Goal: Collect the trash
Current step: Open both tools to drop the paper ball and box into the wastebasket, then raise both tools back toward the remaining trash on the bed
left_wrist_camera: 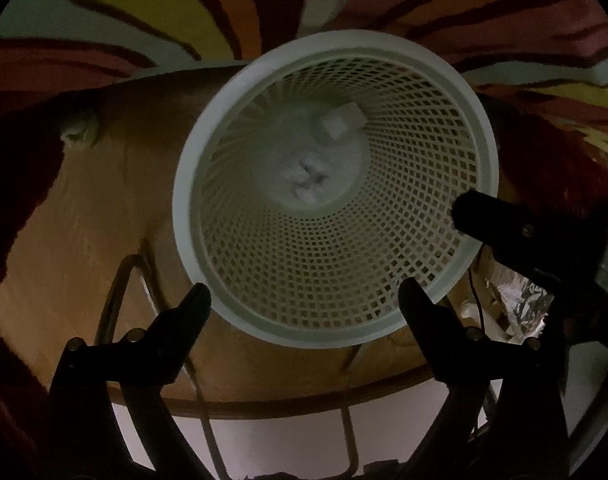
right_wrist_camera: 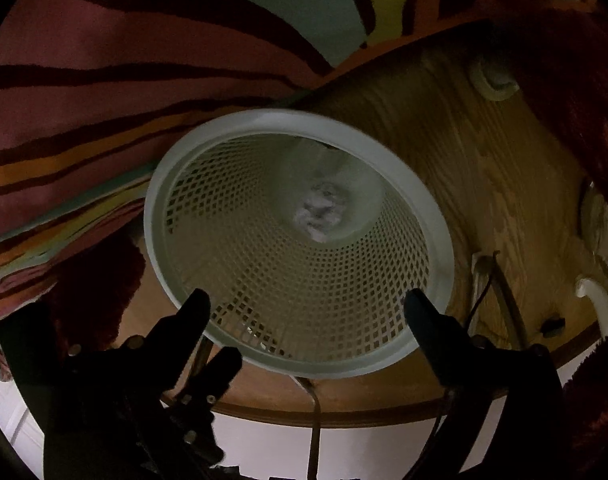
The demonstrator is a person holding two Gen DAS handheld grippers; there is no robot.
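Note:
A white mesh wastebasket [left_wrist_camera: 184,184] [right_wrist_camera: 152,216] stands on a wooden surface, and both views look down into it. At its bottom lie a crumpled paper wad [left_wrist_camera: 306,178] [right_wrist_camera: 320,212] and a small white square scrap [left_wrist_camera: 340,122]. My left gripper [left_wrist_camera: 304,294] hangs over the basket's near rim, open, with nothing between its fingers. My right gripper [right_wrist_camera: 307,304] is also open and empty above the near rim. One of its fingers [left_wrist_camera: 464,208] shows at the right in the left wrist view. A left finger [right_wrist_camera: 224,364] shows low left in the right wrist view.
A striped multicoloured rug [left_wrist_camera: 144,8] [right_wrist_camera: 104,60] lies beyond the basket. Dark red shaggy fabric [left_wrist_camera: 544,160] [right_wrist_camera: 576,100] borders the wood. A small white round object [left_wrist_camera: 78,130] [right_wrist_camera: 494,78] and thin cables [right_wrist_camera: 484,292] rest on the wood. Crinkled foil [left_wrist_camera: 520,304] sits low right.

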